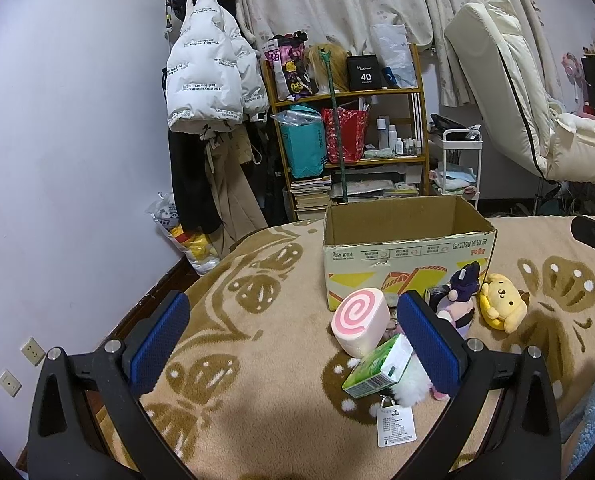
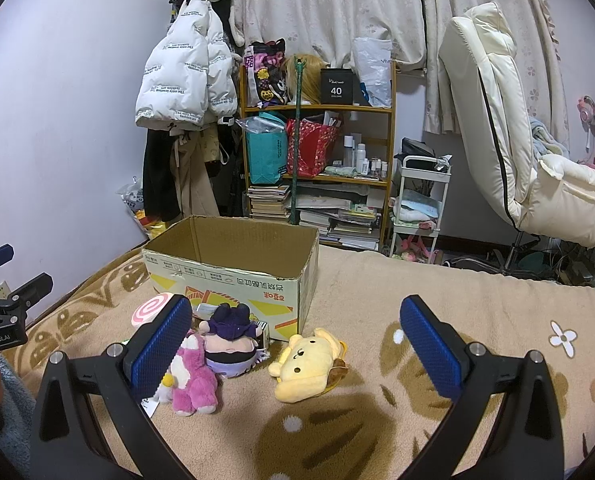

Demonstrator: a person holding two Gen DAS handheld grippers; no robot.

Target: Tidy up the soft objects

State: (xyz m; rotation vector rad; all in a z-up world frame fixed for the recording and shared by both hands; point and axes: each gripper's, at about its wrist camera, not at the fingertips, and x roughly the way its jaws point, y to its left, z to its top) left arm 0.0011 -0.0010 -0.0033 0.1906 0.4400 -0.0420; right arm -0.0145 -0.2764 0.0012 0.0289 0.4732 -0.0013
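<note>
Grippers both stand wide open and empty: centre the right gripper (image 2: 293, 344) over the yellow plush (image 2: 307, 364) lying just before the cardboard box (image 2: 233, 276), close gently on its body, while the left gripper (image 1: 293, 340) hovers beside the swirl cushion (image 1: 359, 322).
</note>
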